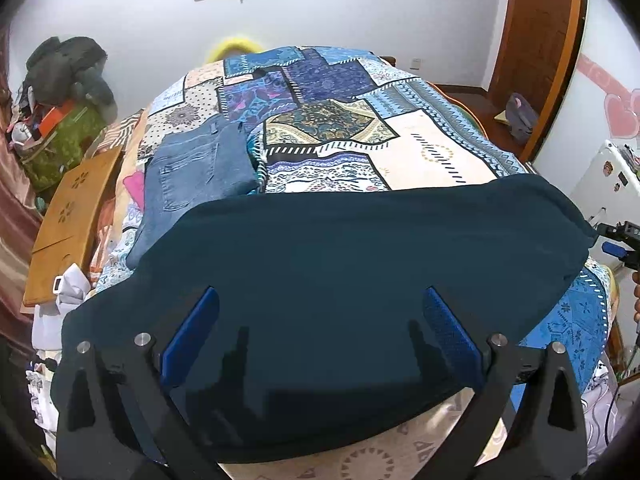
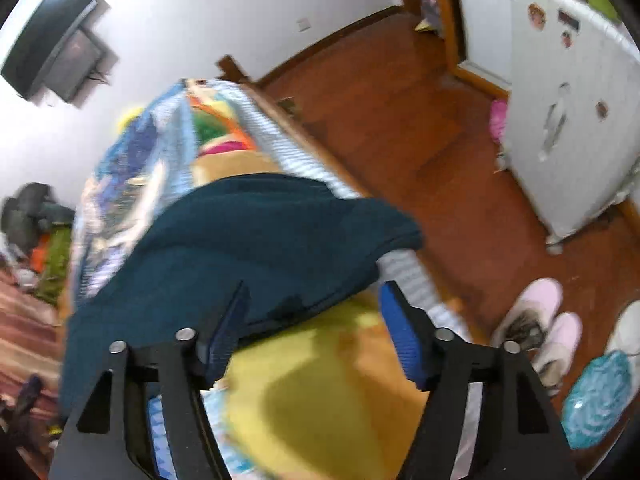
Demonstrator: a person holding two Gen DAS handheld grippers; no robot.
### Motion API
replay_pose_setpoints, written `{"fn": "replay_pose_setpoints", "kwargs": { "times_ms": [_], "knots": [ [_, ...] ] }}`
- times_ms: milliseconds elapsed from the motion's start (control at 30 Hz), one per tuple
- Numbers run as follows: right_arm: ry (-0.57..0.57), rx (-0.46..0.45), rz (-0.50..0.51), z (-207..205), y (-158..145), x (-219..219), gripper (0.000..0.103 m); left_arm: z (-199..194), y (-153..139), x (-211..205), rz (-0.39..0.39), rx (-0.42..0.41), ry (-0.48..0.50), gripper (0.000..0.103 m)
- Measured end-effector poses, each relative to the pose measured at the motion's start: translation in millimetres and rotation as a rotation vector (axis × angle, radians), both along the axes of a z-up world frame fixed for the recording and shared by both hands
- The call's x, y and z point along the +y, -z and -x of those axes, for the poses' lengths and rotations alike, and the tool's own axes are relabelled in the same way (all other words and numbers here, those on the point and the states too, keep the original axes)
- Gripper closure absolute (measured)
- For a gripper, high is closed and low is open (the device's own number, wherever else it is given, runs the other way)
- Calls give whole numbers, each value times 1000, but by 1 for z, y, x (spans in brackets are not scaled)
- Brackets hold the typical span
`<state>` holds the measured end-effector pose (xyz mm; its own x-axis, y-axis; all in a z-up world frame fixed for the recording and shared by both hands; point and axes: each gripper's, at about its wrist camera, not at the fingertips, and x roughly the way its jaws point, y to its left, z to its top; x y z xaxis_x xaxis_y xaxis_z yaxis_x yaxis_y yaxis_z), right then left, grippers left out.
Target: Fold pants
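Dark teal pants lie flat on the patchwork quilt. Left gripper and right gripper both spread wide, holding nothing. Folded jeans sit beyond.

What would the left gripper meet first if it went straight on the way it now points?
Most likely the dark teal pants: the open left gripper already straddles that cloth on the bed. The folded jeans lie farther off, left of its line.

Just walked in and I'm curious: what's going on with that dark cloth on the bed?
A person with a two-finger gripper in each hand is folding dark teal pants on a patchwork bedspread. The left gripper hangs open over the near edge of the pants, gripping nothing. The right gripper is open too, at the pants' end by the bed's side. Folded jeans already lie further back on the bedspread.
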<state>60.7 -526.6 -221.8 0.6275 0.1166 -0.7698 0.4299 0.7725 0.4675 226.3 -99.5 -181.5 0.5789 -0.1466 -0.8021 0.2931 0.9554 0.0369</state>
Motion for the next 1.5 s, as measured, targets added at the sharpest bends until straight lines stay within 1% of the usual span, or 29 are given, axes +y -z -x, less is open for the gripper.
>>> {"fn": "replay_pose_setpoints", "kwargs": {
  "times_ms": [133, 233, 300, 367, 433, 500, 533, 567, 600, 667, 767, 867, 967, 1067, 1167, 1200, 1267, 1333, 1367, 1433, 1500],
  "knots": [
    [-33, -1, -162, -5, 19, 8, 35, -1, 2, -6, 2, 6, 12, 0],
    [-1, 17, -233, -13, 40, 8, 35, 0, 2, -9, 2, 7, 19, 0],
    [31, 16, -265, -17, 50, 6, 35, 2, 2, -8, 0, 4, 21, 0],
    [45, 16, -265, -23, 55, 5, 35, 3, 1, -7, -4, 1, 21, 0],
    [47, 11, -254, -31, 58, 5, 33, 3, 1, -5, -7, -1, 16, 0],
    [70, 3, -259, -37, 58, 1, 36, 2, 2, -2, -5, 2, 5, 0],
    [81, -4, -266, -39, 59, -3, 44, 2, 3, 0, -1, 6, 0, 0],
    [98, -19, -277, -40, 58, -8, 56, 1, 3, 1, 4, 11, -5, 0],
    [114, -36, -292, -39, 57, -14, 61, 1, 4, 2, 4, 13, -9, 0],
    [147, -61, -306, -41, 54, -23, 79, 1, 5, 3, -3, 13, -14, 0],
    [170, -95, -257, -46, 42, -31, 88, 1, 5, 4, -10, 11, -15, 0],
    [160, -134, -159, -51, 22, -29, 92, 2, 3, 7, -8, 5, -21, 0],
    [136, -195, -68, -56, -8, -22, 94, 3, 0, 11, 1, -4, -26, 0],
    [69, -284, 26, -61, -52, -6, 95, 5, -3, 16, 7, -18, -31, 0],
    [-31, -378, 144, -69, -101, 24, 95, 6, -6, 22, 20, -27, -41, 0],
    [-79, -420, 202, -72, -121, 42, 95, 6, -8, 25, 28, -31, -47, 0],
    [-150, -476, 266, -78, -145, 69, 95, 7, -10, 29, 43, -37, -57, 0],
    [-256, -531, 314, -87, -169, 107, 95, 7, -13, 35, 59, -46, -67, 0],
    [-288, -543, 319, -91, -173, 119, 95, 8, -16, 39, 66, -52, -73, 0],
    [-397, -556, 344, -105, -178, 157, 95, 10, -20, 46, 75, -64, -83, 0],
    [-500, -540, 362, -117, -168, 195, 95, 13, -24, 54, 82, -76, -95, 0]
  ]
}}
